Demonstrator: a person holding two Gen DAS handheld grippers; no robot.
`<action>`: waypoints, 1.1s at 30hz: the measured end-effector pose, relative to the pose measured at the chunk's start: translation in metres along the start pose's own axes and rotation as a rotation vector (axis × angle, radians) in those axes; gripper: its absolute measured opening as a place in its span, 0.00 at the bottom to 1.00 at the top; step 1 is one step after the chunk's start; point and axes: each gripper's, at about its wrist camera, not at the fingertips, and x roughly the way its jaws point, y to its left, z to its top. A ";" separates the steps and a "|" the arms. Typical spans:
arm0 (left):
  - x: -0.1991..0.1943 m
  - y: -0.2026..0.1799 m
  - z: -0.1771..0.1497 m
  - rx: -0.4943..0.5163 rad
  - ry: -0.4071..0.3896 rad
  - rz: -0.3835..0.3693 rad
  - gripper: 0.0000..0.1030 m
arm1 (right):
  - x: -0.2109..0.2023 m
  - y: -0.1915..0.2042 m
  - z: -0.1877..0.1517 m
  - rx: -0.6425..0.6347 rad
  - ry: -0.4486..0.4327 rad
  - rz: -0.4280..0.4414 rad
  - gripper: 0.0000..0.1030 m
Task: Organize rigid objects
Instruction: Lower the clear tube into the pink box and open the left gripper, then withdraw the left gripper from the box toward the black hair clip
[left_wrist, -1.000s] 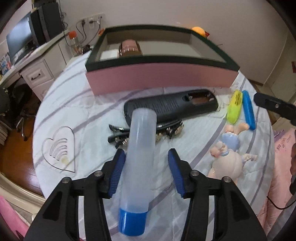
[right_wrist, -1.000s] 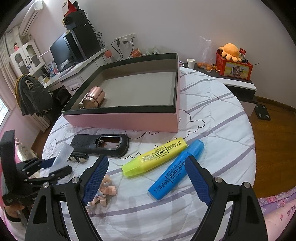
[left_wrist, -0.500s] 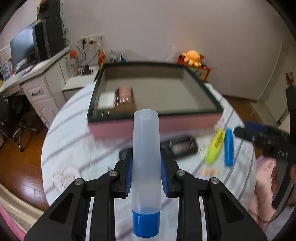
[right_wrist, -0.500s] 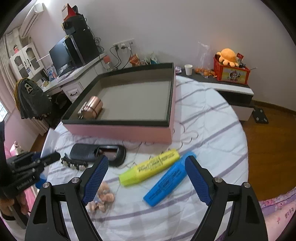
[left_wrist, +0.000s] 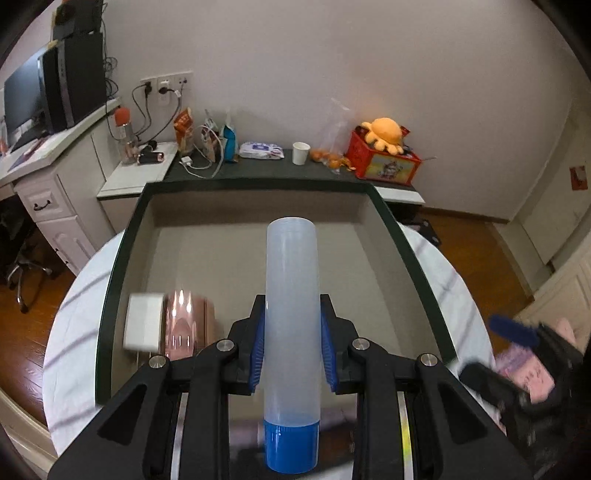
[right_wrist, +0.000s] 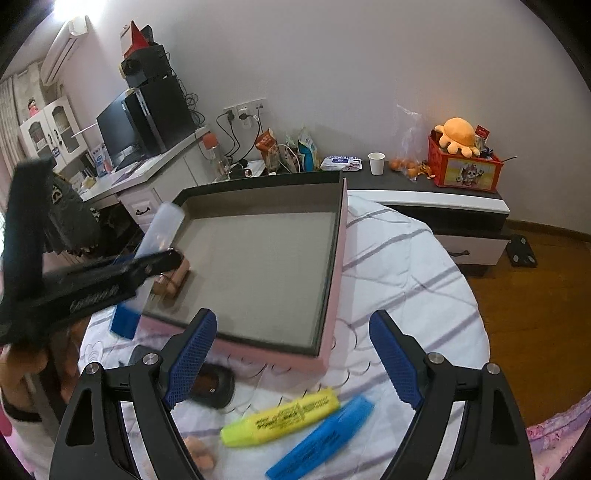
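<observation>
The left tool (left_wrist: 291, 347) clenches a translucent tube with a blue cap (left_wrist: 291, 314), held above the near edge of the pink-sided tray (left_wrist: 406, 251). The right tool (right_wrist: 295, 354) gapes empty over a yellow highlighter (right_wrist: 280, 417) and blue highlighter (right_wrist: 321, 439) on the counter (right_wrist: 406, 295).

Home bedroom: computer monitor (right_wrist: 117, 131) on desk upper left, wall air conditioner (right_wrist: 64, 40), octopus plush (right_wrist: 458, 134) right.
</observation>
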 end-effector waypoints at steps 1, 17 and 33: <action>0.007 0.001 0.005 -0.011 0.007 0.004 0.25 | 0.002 -0.002 0.001 0.003 -0.001 0.003 0.84; 0.064 0.010 -0.013 -0.090 0.124 0.107 0.31 | 0.035 -0.011 0.000 0.008 0.063 0.016 0.84; -0.095 0.016 -0.044 -0.034 -0.122 0.182 0.98 | -0.019 0.010 -0.018 0.020 0.006 -0.005 0.84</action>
